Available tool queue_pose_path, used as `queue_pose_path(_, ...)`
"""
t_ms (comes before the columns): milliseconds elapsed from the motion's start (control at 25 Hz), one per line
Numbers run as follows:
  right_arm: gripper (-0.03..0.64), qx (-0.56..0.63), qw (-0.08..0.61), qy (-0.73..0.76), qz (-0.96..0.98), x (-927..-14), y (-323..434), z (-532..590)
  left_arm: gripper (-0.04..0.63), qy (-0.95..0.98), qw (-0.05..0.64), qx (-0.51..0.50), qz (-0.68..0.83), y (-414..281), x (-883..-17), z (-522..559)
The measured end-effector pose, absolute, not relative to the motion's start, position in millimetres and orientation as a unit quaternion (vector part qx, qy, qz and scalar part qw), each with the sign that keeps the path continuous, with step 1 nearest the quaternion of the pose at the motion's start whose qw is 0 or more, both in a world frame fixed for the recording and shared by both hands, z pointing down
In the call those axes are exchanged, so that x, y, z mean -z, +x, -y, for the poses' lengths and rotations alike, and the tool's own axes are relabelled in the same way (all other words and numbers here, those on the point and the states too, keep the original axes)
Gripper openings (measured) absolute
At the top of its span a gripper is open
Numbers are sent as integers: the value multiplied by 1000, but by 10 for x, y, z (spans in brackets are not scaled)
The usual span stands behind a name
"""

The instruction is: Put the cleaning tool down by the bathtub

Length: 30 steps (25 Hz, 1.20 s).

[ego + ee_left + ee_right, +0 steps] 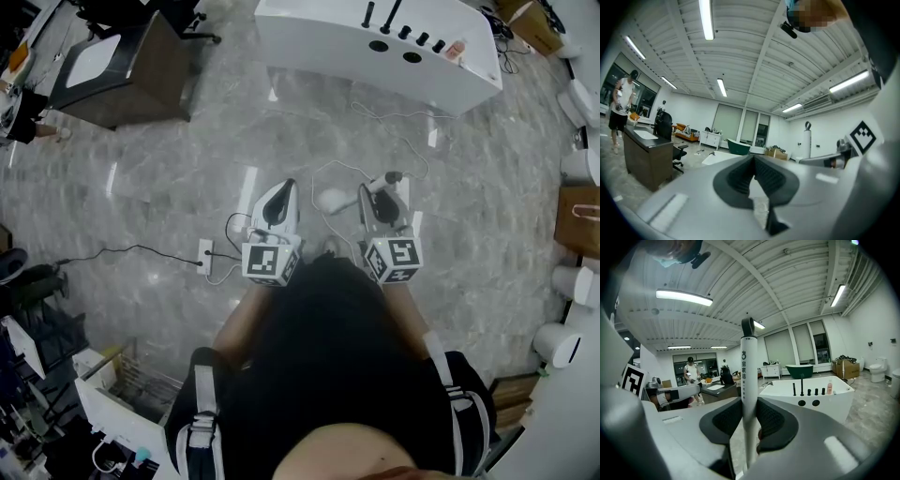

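Cleaning tool [748, 366] is being pinched by its white handle between the pads of the right gripper [749, 405], with the handle standing upright. The left gripper [753, 159] jaws are being pressed together on nothing. The bathtub [375, 42] is being seen well ahead, at the far edge of the floor [169, 169].

Risks being noted:
- The long handle may pivot in the narrow pinch.
- The cables [356, 173] lying between person and tub may be snagged.
- If released upright, the tool is likely to topple.
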State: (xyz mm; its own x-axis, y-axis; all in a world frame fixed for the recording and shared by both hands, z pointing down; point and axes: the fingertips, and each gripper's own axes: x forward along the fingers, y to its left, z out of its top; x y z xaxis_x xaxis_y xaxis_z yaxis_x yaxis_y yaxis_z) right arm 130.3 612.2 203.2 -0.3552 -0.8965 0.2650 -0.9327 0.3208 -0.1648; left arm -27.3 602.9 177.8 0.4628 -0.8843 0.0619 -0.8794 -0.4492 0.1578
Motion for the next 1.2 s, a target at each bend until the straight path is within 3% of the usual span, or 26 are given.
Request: queue_pose_path(1200, 98, -138, 65, 535, 831, -2152, 1952, -5962, 8, 835, 76, 21, 545, 455, -1814, -6053)
